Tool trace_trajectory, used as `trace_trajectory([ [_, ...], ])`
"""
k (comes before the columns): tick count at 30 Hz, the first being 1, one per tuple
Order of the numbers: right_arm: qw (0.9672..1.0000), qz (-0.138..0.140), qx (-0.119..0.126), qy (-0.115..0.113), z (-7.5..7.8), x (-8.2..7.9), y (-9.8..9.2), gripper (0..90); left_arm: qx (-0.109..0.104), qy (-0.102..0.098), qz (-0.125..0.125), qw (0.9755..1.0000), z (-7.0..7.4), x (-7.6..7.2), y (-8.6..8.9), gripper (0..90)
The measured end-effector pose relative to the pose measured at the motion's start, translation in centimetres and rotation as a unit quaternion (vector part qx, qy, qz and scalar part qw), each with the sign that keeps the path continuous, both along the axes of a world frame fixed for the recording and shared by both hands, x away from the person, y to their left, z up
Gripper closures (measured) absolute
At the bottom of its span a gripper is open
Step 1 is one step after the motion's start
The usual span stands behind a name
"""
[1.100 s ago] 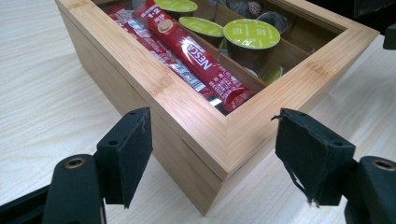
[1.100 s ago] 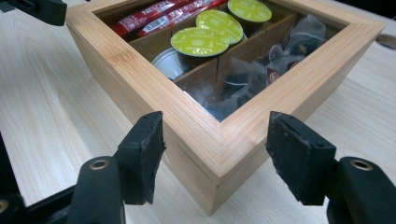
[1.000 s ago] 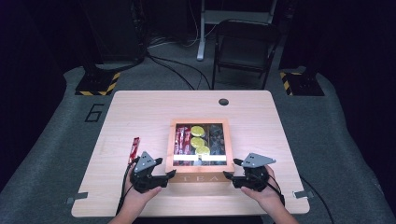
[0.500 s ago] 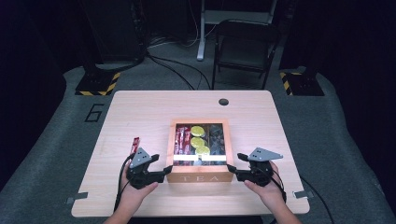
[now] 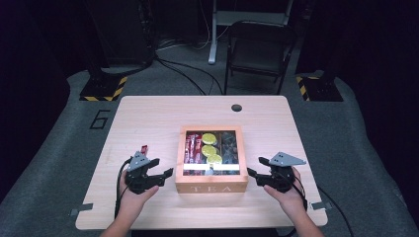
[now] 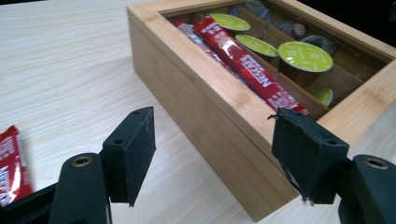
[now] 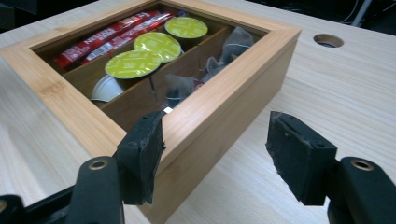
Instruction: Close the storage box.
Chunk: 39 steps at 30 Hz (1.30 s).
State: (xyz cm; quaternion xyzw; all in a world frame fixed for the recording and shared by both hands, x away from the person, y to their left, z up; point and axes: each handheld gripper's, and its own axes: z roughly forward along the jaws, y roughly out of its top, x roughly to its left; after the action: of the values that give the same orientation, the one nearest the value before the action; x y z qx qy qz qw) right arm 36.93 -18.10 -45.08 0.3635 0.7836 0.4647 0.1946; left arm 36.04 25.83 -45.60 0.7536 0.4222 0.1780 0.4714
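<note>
A bamboo box [image 5: 211, 186] marked TEA stands at the table's near middle, its clear lid down. Under the lid lie red stick sachets [image 5: 190, 148], green-topped capsules [image 5: 208, 148] and dark tea bags [image 5: 229, 145]. My left gripper [image 5: 165, 168] is just left of the box's front corner, open, with its jaws pointing at the box. In the left gripper view the box's side wall [image 6: 205, 116] lies beyond the empty gap [image 6: 212, 121]. My right gripper [image 5: 254, 166] mirrors it at the right side, open and off the wood. Its left pad [image 7: 140, 156] stands close before the box's corner [image 7: 205, 126].
One red sachet [image 5: 144, 148] lies loose on the table behind the left gripper, also at the edge of the left gripper view [image 6: 11, 158]. A round cable hole [image 5: 236, 107] sits at the table's far edge. A folding chair [image 5: 259, 49] stands beyond the table.
Both grippers have drawn outward from the box's front corners, the left one leftward and the right one rightward. The box has stayed in place.
</note>
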Motion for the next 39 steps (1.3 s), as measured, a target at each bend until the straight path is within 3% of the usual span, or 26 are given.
trace_trajectory([
  [9,0.9998,-0.017,-0.006,0.0,-0.4,0.6,-0.8,35.9,-0.005,0.0,0.021,0.9998,0.0,0.4,1.3,30.9],
  [18,0.9988,-0.04,-0.001,0.027,-1.6,1.5,-2.1,36.0,0.007,0.011,0.037,0.9992,-0.8,1.2,2.5,32.5],
  [27,0.9975,-0.047,-0.036,0.04,-2.9,2.1,-1.8,36.0,0.021,0.027,0.046,0.9984,-2.3,2.1,3.0,33.5],
  [35,0.9959,-0.064,-0.017,0.062,-3.6,2.7,-2.7,35.8,0.017,0.045,0.049,0.9977,-3.0,2.5,3.2,33.6],
  [39,0.9955,-0.066,-0.02,0.065,-3.9,2.8,-2.7,35.8,0.02,0.05,0.043,0.9976,-3.3,2.8,2.8,33.6],
])
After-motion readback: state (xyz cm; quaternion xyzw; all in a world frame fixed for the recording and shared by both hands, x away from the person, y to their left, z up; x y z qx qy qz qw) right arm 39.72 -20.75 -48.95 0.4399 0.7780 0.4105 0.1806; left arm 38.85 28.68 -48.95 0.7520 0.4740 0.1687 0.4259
